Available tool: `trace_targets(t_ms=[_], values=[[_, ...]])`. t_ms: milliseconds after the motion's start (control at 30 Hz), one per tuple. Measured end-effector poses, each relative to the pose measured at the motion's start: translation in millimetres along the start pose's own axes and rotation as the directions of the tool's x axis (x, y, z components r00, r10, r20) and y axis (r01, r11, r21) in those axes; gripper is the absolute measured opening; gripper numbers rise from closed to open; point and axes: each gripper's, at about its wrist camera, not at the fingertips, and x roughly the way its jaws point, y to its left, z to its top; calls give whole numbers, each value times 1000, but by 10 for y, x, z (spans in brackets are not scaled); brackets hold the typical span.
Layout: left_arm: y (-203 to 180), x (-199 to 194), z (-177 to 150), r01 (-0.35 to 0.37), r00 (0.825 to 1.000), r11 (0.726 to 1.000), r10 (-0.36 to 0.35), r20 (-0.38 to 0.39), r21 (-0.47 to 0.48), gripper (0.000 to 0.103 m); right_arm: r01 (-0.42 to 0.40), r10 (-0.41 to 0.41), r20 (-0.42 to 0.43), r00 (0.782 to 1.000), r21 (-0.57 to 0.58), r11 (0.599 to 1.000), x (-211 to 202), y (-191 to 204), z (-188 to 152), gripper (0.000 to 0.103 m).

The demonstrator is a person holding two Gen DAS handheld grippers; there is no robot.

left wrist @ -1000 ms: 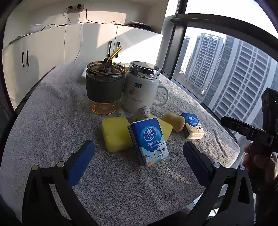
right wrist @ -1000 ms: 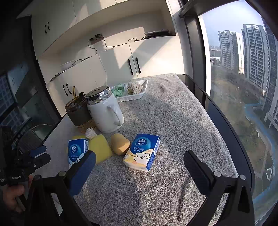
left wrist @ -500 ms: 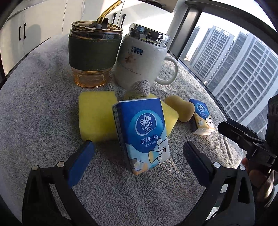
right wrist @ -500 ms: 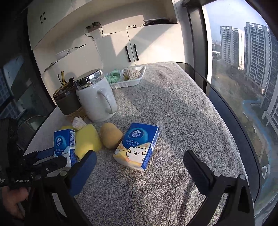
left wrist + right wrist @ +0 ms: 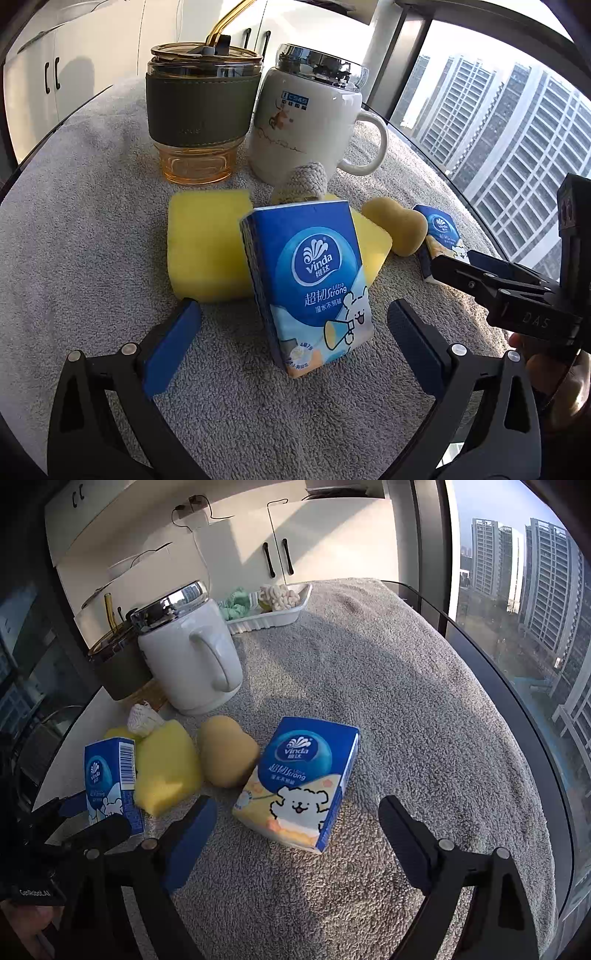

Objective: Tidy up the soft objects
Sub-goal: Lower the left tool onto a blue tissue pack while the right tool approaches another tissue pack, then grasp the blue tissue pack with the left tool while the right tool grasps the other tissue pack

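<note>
The sorting looks barely begun: a white tray [image 5: 275,618] at the far edge of the table already holds a green soft thing and a pale knitted one, while the rest lie loose on the grey towel [image 5: 388,709] — a yellow sponge [image 5: 201,243], a tan pear-shaped sponge [image 5: 227,755], a small knitted piece [image 5: 301,181] and two blue tissue packs, all just in front of the white mug [image 5: 306,122] and the glass cup [image 5: 201,110]. The left gripper [image 5: 293,341] hangs wide open around the standing tissue pack [image 5: 308,280], pads clear of it on both sides. The right gripper [image 5: 297,832] is also open, with the lying tissue pack [image 5: 299,782] between its pads but untouched; its jaws have just been closing a little. Compared with a second ago, both grippers have come down and forward, so each pack now fills far more of its view — nothing on the towel has shifted.
</note>
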Motion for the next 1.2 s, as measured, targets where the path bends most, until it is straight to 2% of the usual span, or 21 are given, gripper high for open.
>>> trace_targets(t_ms=[200,333,533,567,600,633,700,733,1000,1200], values=[[11,-3,13,-10,1000,1000,10,8,-2,101,37,-37,-21,999,-3,999,66,31,6,87],[-14,21,19,-37,999,999,37,10,6,94,59,-59,-28,998,0,998,84,46,34,86],[27,-21,6,-38,999,999,38,14,-10,87,86,-87,-38,995,-12,996,104,87,46,85],[29,-29,0,-36,999,999,36,17,-11,84,90,-90,-39,995,-15,996,105,89,40,85],[38,-45,-4,-30,999,999,31,21,-13,76,94,-95,-36,995,-18,995,105,92,36,85],[45,-58,-5,-16,1000,1000,17,26,-14,64,99,-99,-32,995,-21,995,102,93,32,80],[40,-65,-6,10,1000,1000,-10,21,-11,50,102,-103,-26,994,-31,994,104,95,39,72],[29,-62,-1,9,1000,1000,-9,22,-4,50,98,-99,-22,995,-36,995,93,98,38,63],[-75,-200,-37,55,997,996,-58,56,66,43,52,-52,-9,999,-63,997,31,125,-26,61],[14,-253,-57,98,993,994,-100,61,42,42,49,-49,-1,999,-71,996,-13,138,-52,60]])
